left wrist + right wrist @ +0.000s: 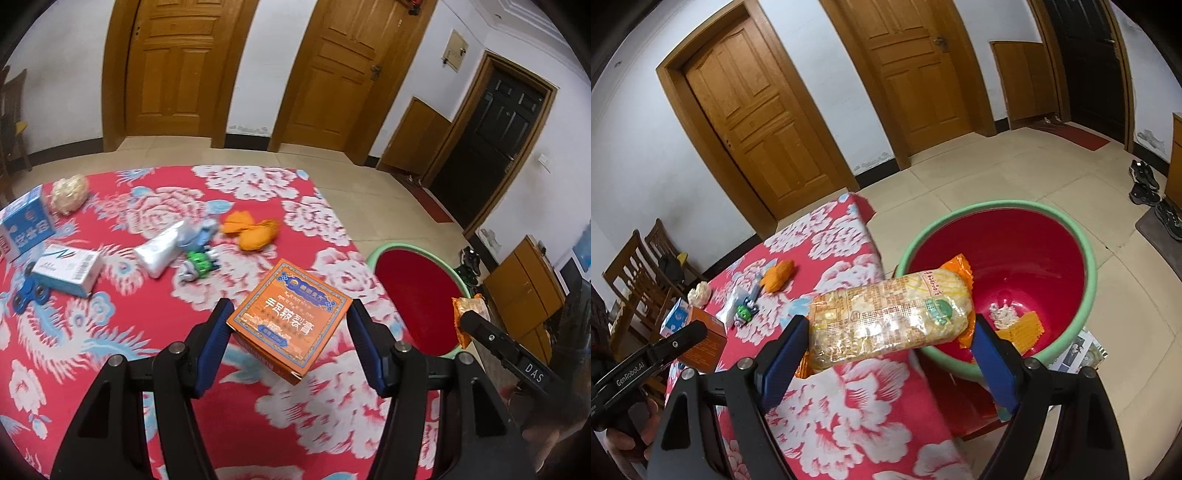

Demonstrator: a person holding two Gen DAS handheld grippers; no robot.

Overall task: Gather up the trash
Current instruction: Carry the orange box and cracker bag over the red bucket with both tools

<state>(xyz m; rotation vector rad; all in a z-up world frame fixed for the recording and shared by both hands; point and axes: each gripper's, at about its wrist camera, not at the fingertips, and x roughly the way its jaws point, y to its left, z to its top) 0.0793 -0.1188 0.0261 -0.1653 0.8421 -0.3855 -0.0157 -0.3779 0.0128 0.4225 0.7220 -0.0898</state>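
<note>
Left tongs (290, 328) clamp an orange medicine box (290, 319) above the bench (110, 332); right tongs (890, 338) grip a noodle packet (890, 315), red basin (1086, 280) at two o'clock.

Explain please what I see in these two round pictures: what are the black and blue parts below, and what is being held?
No robot: a person holds two handheld grippers, each with a camera looking along its blue fingers. The left gripper grips an orange box above the flowered tablecloth. The right gripper grips a snack packet near the red basin, which already holds some trash. On the table lie a crumpled paper ball, two blue-and-white boxes, a silver pouch and a green toy.
</note>
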